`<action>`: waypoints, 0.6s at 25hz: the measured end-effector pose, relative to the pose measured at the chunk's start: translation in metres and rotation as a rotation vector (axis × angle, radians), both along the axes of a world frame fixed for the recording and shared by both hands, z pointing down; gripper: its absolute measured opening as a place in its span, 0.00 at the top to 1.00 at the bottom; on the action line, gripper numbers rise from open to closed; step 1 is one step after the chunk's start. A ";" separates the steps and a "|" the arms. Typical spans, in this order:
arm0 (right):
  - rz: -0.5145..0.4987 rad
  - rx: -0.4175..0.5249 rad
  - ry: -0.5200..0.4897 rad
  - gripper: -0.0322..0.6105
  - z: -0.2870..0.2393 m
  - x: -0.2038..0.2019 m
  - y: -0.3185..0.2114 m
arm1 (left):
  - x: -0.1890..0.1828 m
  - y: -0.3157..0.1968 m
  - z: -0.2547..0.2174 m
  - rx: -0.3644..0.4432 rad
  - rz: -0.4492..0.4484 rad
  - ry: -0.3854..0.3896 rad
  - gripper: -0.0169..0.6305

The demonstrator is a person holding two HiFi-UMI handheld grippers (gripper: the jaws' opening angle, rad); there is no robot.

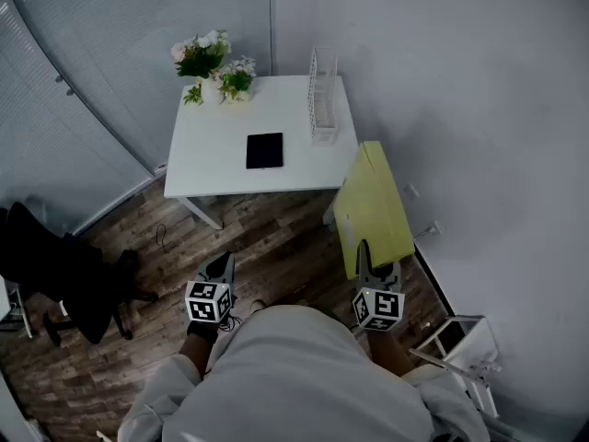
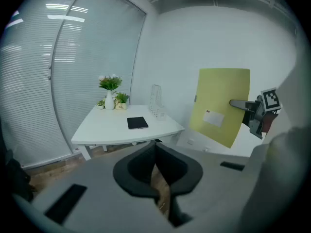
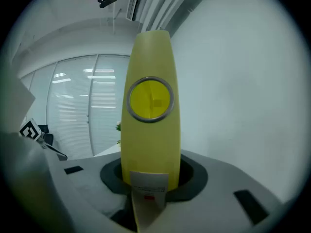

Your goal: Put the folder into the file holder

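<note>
Right gripper (image 1: 363, 251) is clamped on the yellow-green folder (image 1: 373, 212). In the right gripper view the spine, with its ring hole, stands up between the jaws. Left gripper (image 1: 221, 267) has its jaws drawn together with nothing between them, and is held low in front of the person's body.

The folder is in the air, off the table (image 1: 221, 168), near its front right corner. It is held on edge, with its long axis running away from the gripper towards the table and wall.

The file holder (image 1: 322, 107) is a clear wire or acrylic rack at the table's right edge, towards the back. From the right gripper it lies ahead and a little left. Its long axis runs front to back, roughly in line with the folder. The right gripper is the nearer one, and the left is well apart from both.

My read is that the move needs a forward carry, then the folder aligned with a slot before it goes down.

Also on the table are a black pad (image 1: 265, 150) and flowers (image 1: 213, 65) at the back left.

For writing, there is a white label on the folder's face (image 2: 214, 118) and another on the spine (image 3: 148, 182). The print on both is too small to read, and no brand is legible.
</note>
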State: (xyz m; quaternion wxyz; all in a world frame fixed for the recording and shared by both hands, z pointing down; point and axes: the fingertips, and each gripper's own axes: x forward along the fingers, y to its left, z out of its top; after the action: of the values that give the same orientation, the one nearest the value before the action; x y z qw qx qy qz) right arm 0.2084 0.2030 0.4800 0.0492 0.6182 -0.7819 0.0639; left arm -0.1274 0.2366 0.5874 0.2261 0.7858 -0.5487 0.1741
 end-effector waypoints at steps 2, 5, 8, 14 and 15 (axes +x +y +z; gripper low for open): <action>-0.002 0.001 0.003 0.73 0.000 0.001 0.000 | 0.001 0.001 0.000 -0.002 -0.001 -0.001 0.96; -0.004 0.005 0.004 0.73 -0.001 0.002 0.001 | 0.002 0.002 0.000 -0.002 -0.002 -0.004 0.96; -0.008 0.006 -0.002 0.73 -0.001 0.005 0.002 | 0.005 0.005 -0.001 -0.001 -0.004 -0.007 0.96; -0.005 0.021 -0.052 0.72 -0.003 0.013 0.003 | 0.010 0.011 0.001 -0.006 -0.015 -0.014 0.96; -0.006 0.022 -0.054 0.72 -0.003 0.015 0.003 | 0.012 0.013 0.001 -0.007 -0.017 -0.017 0.96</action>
State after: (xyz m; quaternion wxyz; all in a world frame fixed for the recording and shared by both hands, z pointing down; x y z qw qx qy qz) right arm 0.2233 0.2055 0.4769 0.0213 0.6144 -0.7855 0.0719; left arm -0.1150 0.2492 0.5880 0.2258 0.7787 -0.5568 0.1806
